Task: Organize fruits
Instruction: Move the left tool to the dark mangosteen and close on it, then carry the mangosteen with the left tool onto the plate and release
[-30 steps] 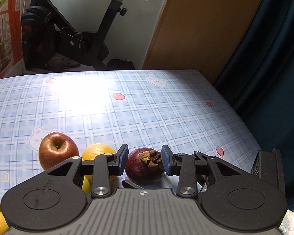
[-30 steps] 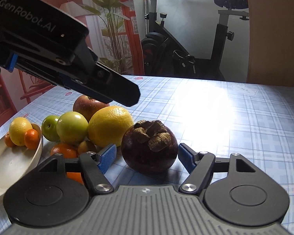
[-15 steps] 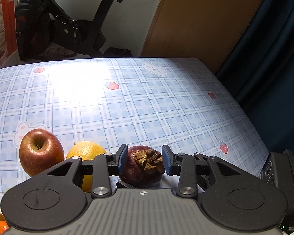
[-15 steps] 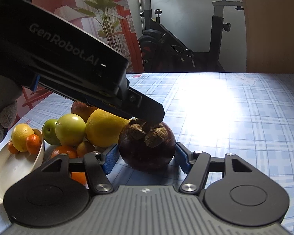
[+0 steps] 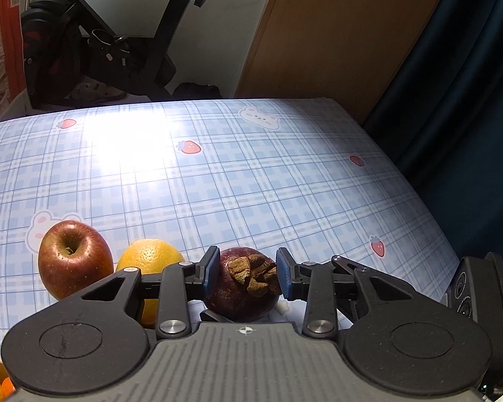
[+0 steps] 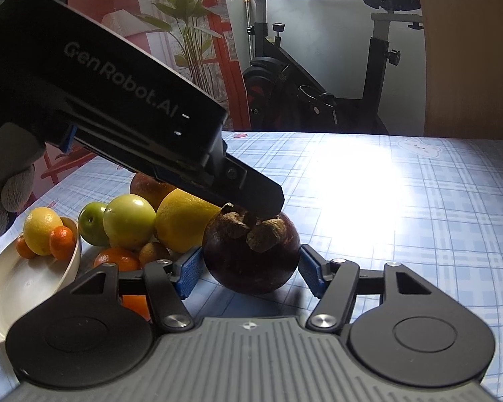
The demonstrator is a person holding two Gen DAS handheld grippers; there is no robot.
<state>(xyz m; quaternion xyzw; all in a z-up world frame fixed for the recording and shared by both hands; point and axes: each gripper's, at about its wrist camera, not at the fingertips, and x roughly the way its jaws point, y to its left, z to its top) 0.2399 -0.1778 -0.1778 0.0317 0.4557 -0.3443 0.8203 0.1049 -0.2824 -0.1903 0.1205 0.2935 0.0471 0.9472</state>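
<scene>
Gripping seems to be the step now: in the left wrist view, the left gripper (image 5: 244, 276) has its blue pads set narrow around the top of the mangosteen (image 5: 241, 284), right by its brown dry cap, but I cannot tell if the pads truly squeeze it. The fruit sits on the table (image 5: 251, 174), just beside an orange (image 5: 147, 261), with a red apple (image 5: 73, 258) a bit further left. In the right wrist view, the right gripper (image 6: 249, 273) has its pads pressed on both sides of the same mangosteen (image 6: 251, 258), low down near the table. From here the left gripper (image 6: 265, 201) comes down from above and touches the cap. The fruit is round, dark purple and shiny, with a rough brown crown. Behind it lies a heap of fruit: green apples (image 6: 127, 221), an orange and small ones. A white bowl (image 6: 16, 288) at the left holds a lemon (image 6: 42, 229) and tiny oranges. Next, I think one gripper should lift the fruit and carry it to its spot, maybe the bowl, holding gently so it does not roll.
</scene>
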